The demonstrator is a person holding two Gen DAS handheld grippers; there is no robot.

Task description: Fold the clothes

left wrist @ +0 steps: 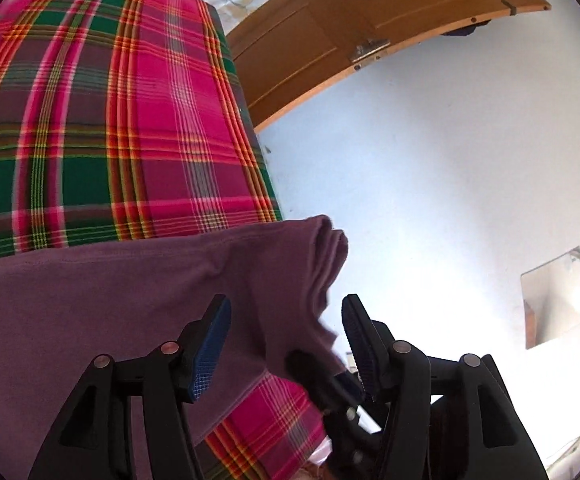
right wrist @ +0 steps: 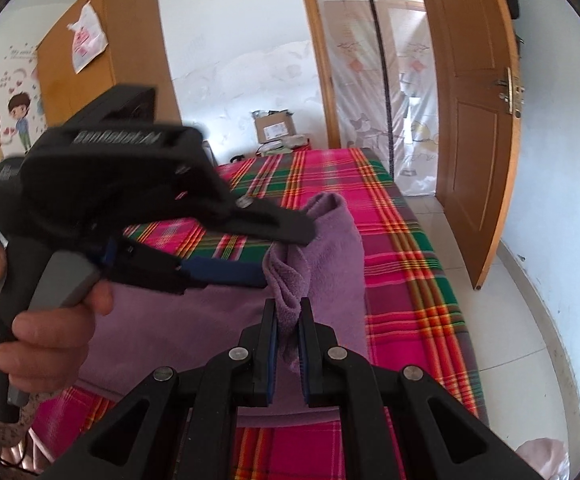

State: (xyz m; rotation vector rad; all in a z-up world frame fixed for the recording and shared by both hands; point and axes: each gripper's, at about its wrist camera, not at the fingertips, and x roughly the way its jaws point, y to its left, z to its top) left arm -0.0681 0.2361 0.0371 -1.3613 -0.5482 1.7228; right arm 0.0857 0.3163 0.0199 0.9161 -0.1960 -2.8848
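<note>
1. The purple garment (right wrist: 330, 256) is a soft, plain knit, folded into several layers with its bunched corner lifted off the plaid bed cover (right wrist: 410, 280); the rest of it lies flat on the near part of the bed, by the bed's near edge.
2. The right gripper (right wrist: 289, 320) is clamped on a hanging fold of the garment, blue pads pressing the cloth from both sides.
3. The left gripper (left wrist: 286, 320) has its fingers spread wide, the garment's edge lying between them but not pinched. In the right wrist view its upper finger touches the raised corner.
4. A hand (right wrist: 46, 328) holds the left gripper's handle; the gripper body is blurred and hides the garment's left part.
5. The garment's full outline cannot be made out: the grippers cover its near edge in both views.
6. The far half of the bed cover is bare. The bed's right edge runs along a tiled floor (right wrist: 502, 320), with an open wooden door (right wrist: 474, 120) beyond.
</note>
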